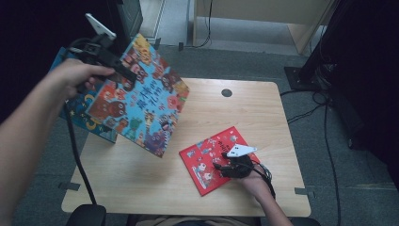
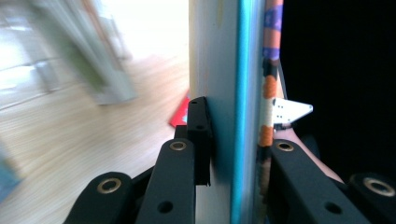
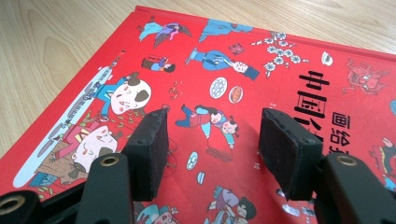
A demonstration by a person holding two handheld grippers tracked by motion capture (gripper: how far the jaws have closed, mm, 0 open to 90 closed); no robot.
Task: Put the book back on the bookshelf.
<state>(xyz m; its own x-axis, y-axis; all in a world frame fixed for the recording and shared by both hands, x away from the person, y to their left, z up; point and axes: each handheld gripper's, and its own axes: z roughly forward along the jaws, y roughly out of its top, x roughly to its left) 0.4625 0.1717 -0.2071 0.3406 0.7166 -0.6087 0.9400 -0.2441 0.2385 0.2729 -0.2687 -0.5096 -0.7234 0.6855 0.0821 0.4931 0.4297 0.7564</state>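
Observation:
My left gripper [image 1: 120, 70] is shut on the edge of a large blue picture book [image 1: 141, 99] covered in cartoon monsters, and holds it tilted in the air over the table's left side. The left gripper view looks along that book's edge [image 2: 229, 93], clamped between the jaws of the left gripper [image 2: 236, 140]. A red picture book [image 1: 207, 155] lies flat near the table's front right. My right gripper [image 1: 226, 165] rests low over it. In the right gripper view the pads of the right gripper [image 3: 212, 149] stand apart above the red cover [image 3: 243, 70] and grip nothing.
The wooden table [image 1: 235, 108] has a black round grommet [image 1: 227, 92] near its far edge. A second dark blue book with stars [image 1: 82, 110] shows behind the lifted one at the left. Cables [image 1: 324, 122] trail over the floor on the right.

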